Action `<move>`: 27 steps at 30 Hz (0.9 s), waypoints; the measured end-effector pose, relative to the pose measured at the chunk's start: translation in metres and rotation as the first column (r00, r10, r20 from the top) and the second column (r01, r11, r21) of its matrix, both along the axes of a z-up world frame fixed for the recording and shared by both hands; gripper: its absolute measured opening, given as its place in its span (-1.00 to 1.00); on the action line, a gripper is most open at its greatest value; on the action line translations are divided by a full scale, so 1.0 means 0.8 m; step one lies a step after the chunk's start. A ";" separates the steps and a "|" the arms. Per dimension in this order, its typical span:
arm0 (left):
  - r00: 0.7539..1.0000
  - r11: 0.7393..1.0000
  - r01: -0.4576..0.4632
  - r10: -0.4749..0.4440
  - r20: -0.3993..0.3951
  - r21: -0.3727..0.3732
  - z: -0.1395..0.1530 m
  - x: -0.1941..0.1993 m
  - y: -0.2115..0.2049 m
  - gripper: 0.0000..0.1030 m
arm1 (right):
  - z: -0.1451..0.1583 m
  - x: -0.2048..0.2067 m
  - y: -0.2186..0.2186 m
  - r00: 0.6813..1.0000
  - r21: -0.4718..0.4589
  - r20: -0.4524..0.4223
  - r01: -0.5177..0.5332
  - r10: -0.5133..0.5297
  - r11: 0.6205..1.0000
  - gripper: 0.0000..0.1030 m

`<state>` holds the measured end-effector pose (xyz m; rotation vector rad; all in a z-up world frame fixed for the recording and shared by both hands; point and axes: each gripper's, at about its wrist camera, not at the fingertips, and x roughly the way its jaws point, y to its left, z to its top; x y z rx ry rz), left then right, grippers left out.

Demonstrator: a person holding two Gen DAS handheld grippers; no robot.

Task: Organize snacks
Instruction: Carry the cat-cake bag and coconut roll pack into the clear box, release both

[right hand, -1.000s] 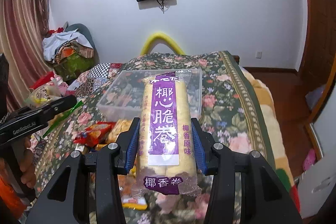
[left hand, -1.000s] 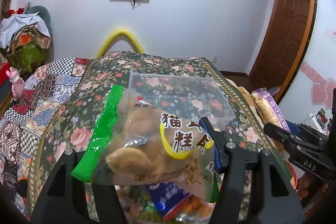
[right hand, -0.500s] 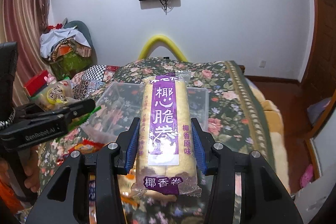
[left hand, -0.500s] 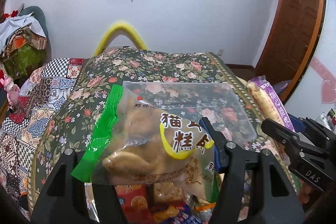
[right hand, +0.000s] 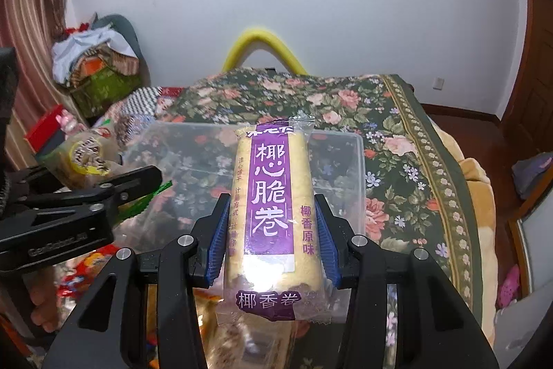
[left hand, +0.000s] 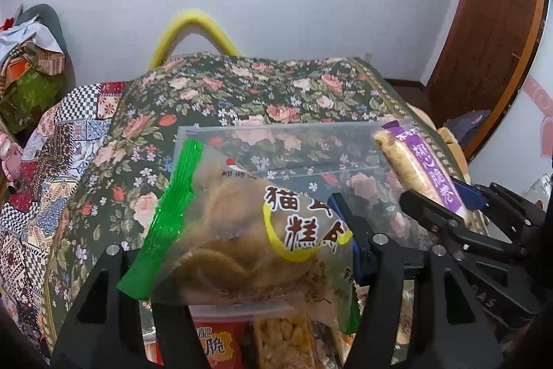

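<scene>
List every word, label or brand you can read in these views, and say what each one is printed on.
"椰心脆卷", "椰香原味", "椰香卷": purple egg-roll pack in the right gripper.
"猫", "糕": green-edged pastry bag in the left gripper; its other characters are cut off.
"脆": red snack pack below.
"GenRobot.AI", blurred: side of the left gripper.
Small print on the purple pack's side: too small to read reliably.

Clear plastic container (right hand: 349, 168): one. Snack packs held aloft: two, namely one purple-labelled roll pack (right hand: 271, 203) and one green-edged cake bag (left hand: 249, 230). Grippers: two, left gripper (left hand: 238, 251) and right gripper (right hand: 273, 230).
</scene>
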<state>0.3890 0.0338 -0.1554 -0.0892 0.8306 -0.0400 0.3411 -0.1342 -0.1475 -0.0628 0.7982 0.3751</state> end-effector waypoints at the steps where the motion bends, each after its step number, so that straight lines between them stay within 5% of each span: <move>1: 1.000 1.000 -0.001 0.001 -0.008 0.003 -0.003 0.004 0.000 0.19 | -0.002 0.004 0.000 1.000 -0.004 -0.007 -0.001 0.001 1.000 -0.17; 13: 0.990 1.000 -0.009 0.005 -0.142 -0.026 -0.044 0.047 0.014 0.20 | -0.032 0.027 0.012 0.998 -0.111 -0.062 -0.012 0.005 0.994 -0.17; 20: 0.991 1.000 -0.018 0.018 -0.134 0.001 -0.045 0.042 0.014 0.28 | -0.030 0.026 0.014 0.998 -0.111 -0.061 -0.006 -0.001 0.994 -0.16; 27: 0.997 1.000 -0.009 0.008 -0.078 -0.018 -0.016 0.019 0.023 0.29 | -0.005 0.012 0.010 1.000 -0.121 -0.014 -0.005 0.003 0.993 0.09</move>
